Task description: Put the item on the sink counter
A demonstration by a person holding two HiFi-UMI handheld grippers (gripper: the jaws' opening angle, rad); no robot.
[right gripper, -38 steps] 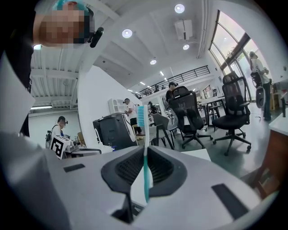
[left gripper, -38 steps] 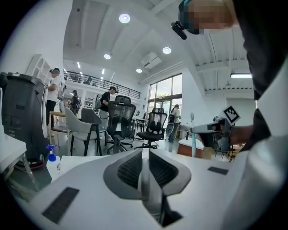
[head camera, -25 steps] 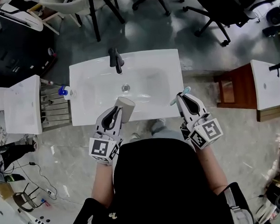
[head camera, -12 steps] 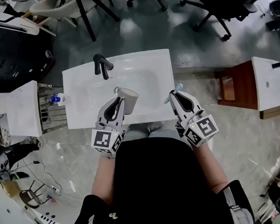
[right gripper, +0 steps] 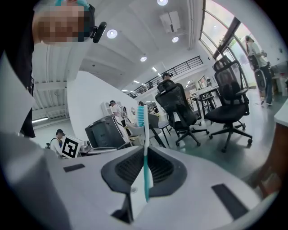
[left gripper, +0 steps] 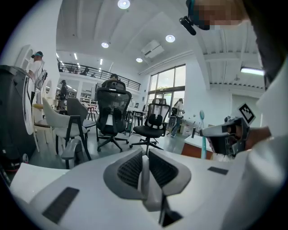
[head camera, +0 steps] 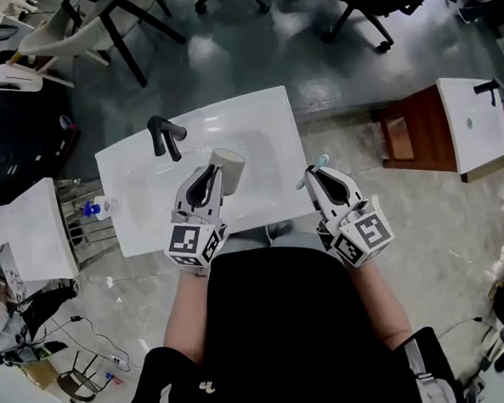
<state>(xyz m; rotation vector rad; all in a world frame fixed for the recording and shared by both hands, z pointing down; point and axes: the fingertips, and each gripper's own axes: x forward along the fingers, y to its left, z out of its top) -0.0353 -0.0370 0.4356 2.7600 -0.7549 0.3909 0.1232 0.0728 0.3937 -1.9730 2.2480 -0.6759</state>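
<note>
Right gripper view is showing us the right gripper (right gripper: 145, 157) with both pads pressing on the teal toothbrush (right gripper: 143, 130), which is standing upright between them, bristle head at the top. Left gripper view is showing us the left gripper (left gripper: 145, 162) clamping its jaws on the thin wall of a pale cup (left gripper: 144, 174), one pad on each side of that wall. From the head view we are holding the cup tilted over the basin of the white sink (head camera: 268, 110), its open mouth pointing away from us; whether it is touching the basin we cannot tell. We are keeping the toothbrush just off the sink's right front corner, apart from the counter. A black faucet (head camera: 164, 135) is standing at the sink's far left, and office chairs (left gripper: 112, 114) are sitting on the grey floor beyond.
</note>
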